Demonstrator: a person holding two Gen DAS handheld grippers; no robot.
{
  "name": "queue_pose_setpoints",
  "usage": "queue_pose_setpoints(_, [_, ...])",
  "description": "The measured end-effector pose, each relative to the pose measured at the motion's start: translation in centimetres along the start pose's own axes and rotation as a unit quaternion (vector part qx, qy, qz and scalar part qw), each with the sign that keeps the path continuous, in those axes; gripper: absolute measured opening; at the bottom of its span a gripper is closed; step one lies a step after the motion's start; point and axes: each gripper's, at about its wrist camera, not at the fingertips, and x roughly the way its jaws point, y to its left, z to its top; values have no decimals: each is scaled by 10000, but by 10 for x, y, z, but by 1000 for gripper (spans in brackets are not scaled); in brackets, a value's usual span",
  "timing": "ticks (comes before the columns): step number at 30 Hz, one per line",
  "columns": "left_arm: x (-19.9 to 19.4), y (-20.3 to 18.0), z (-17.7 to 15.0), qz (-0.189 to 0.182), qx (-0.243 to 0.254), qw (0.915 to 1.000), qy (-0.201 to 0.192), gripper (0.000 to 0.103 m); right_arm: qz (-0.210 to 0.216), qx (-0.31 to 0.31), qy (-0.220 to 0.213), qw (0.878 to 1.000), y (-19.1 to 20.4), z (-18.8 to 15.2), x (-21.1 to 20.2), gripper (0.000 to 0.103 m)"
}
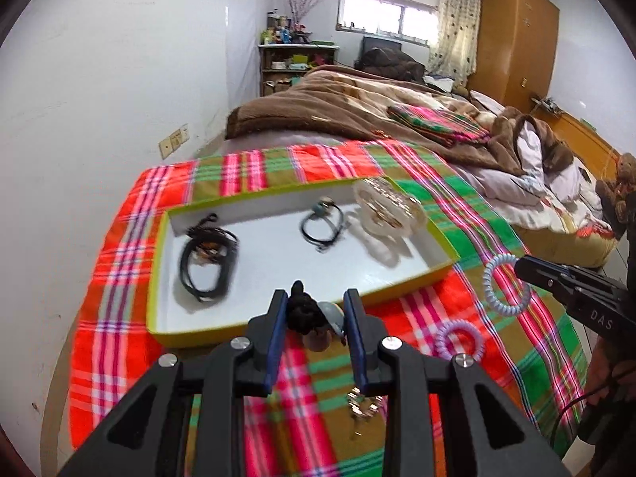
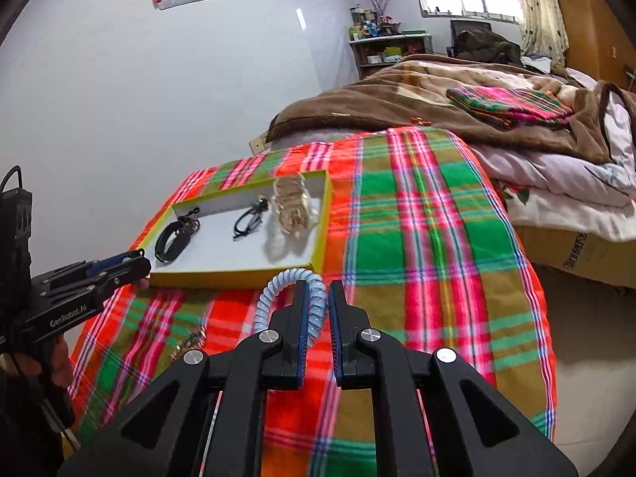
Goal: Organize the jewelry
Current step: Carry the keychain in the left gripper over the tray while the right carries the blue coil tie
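While both tools carry a piece toward the tray (image 1: 413, 274), each grip looks slim enough to fail. Left tool (image 1: 316, 312) is part closed on a black tie (image 1: 304, 312) with pale charms hanging below it, held just short of the tray's near rim; the dangling charms could catch that rim and tug the tie out, or tip the light tray. Right tool (image 2: 317, 310) is nearly shut on one turn of a blue coil (image 2: 278, 294), most of the loop hanging free to its left, so a swing could spring the coil loose onto the cloth (image 2: 417, 218). Inside the tray lie a black cord (image 1: 206, 258), a second cord (image 1: 322, 222) and a clear bangle (image 1: 387, 210); a careless drop could tangle them. A purple coil (image 1: 457, 336) and keys (image 1: 359, 405) wait on the cloth, near the counter's edge.
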Motion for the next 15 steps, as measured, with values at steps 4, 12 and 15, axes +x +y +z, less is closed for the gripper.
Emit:
queue_pose_setpoints(4, [2, 15, 11, 40, -51, 10000, -73, 30, 59, -50, 30, 10000, 9, 10, 12, 10])
queue_pose_setpoints(12, [23, 43, 32, -55, -283, 9996, -23, 30, 116, -246, 132, 9995, 36, 30, 43, 10])
queue_pose_setpoints(15, [35, 49, 39, -76, -343, 9994, 39, 30, 140, -303, 189, 9993, 44, 38, 57, 10])
